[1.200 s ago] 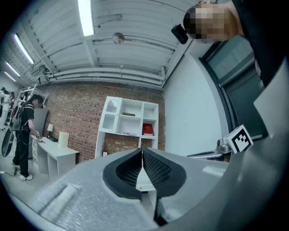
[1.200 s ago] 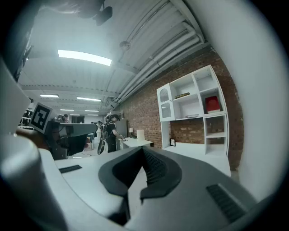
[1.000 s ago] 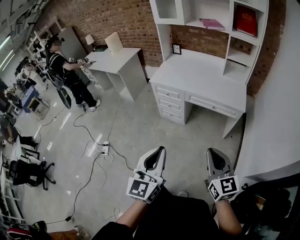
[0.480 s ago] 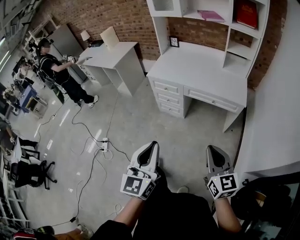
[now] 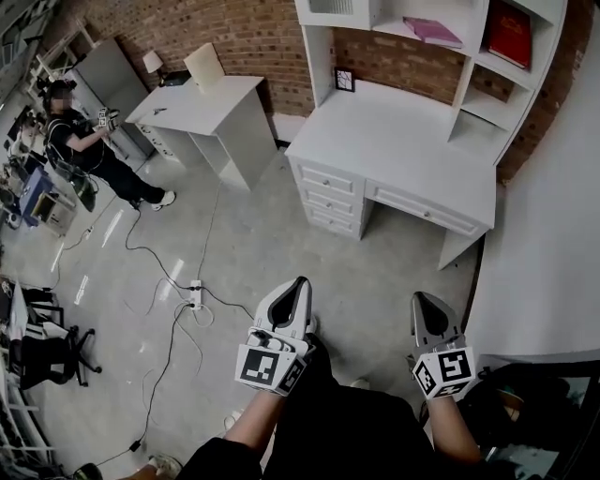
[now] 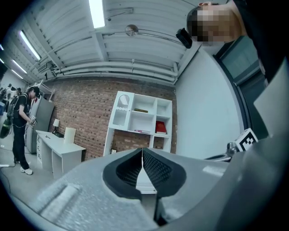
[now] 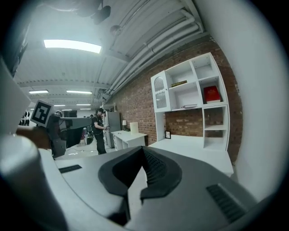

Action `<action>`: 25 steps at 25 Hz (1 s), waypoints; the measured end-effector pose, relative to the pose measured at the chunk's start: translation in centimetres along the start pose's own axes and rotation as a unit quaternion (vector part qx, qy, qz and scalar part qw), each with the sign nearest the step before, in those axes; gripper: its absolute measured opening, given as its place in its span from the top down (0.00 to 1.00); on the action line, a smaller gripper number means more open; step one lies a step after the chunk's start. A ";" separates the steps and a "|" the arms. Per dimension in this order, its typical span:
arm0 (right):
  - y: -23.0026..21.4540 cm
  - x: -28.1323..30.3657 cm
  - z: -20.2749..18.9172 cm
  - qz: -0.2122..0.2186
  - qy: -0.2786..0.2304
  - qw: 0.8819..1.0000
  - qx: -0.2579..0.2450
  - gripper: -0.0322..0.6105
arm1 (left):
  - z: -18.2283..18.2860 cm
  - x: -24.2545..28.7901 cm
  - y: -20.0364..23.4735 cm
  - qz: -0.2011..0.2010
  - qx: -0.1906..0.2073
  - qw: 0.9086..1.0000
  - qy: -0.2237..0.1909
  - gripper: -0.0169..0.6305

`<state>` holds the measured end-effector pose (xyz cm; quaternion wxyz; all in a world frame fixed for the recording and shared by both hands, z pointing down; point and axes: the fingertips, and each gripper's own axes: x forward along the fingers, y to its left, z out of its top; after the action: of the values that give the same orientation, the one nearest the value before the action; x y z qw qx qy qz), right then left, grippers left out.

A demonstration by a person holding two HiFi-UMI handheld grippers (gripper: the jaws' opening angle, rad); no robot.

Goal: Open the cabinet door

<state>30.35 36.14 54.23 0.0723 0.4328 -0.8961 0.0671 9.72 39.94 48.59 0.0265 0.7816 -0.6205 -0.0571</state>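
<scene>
The white desk [image 5: 403, 141] with a shelf unit stands against the brick wall, well ahead of both grippers. Its glass-fronted cabinet door [image 5: 333, 7] is at the unit's top left, closed; it also shows as the cabinet door [image 6: 121, 110] in the left gripper view and the cabinet door [image 7: 159, 92] in the right gripper view. My left gripper [image 5: 300, 280] is held low over the floor, shut and empty, as the left gripper [image 6: 142, 150] view confirms. My right gripper [image 5: 421, 297] is beside it, jaw tips together, holding nothing, with the right gripper [image 7: 143, 149] aimed at the desk.
A second white desk [image 5: 202, 103] stands at the left by the wall, with a person [image 5: 80, 141] beyond it. Cables and a power strip [image 5: 195, 292] lie on the floor. An office chair [image 5: 42, 356] is far left. A white wall [image 5: 553, 234] runs along the right.
The desk and shelf unit have come closer and shifted left in the head view. Both grippers have advanced toward them and stay shut. The person at the left has moved further away.
</scene>
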 end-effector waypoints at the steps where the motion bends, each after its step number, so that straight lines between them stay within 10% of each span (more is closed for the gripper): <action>1: 0.0 1.3 0.2 -0.001 0.002 1.000 -0.002 0.95 | 0.0 0.8 1.1 0.000 -0.003 1.000 0.000 0.94; 25: 3.5 31.7 8.8 -0.090 0.016 0.996 -0.018 0.95 | 3.4 18.2 26.6 -0.089 -0.047 0.995 0.005 0.94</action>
<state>7.49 12.44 51.38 0.0998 0.5090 -0.8534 0.0515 -12.37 16.27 47.14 0.0609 0.8320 -0.5449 -0.0847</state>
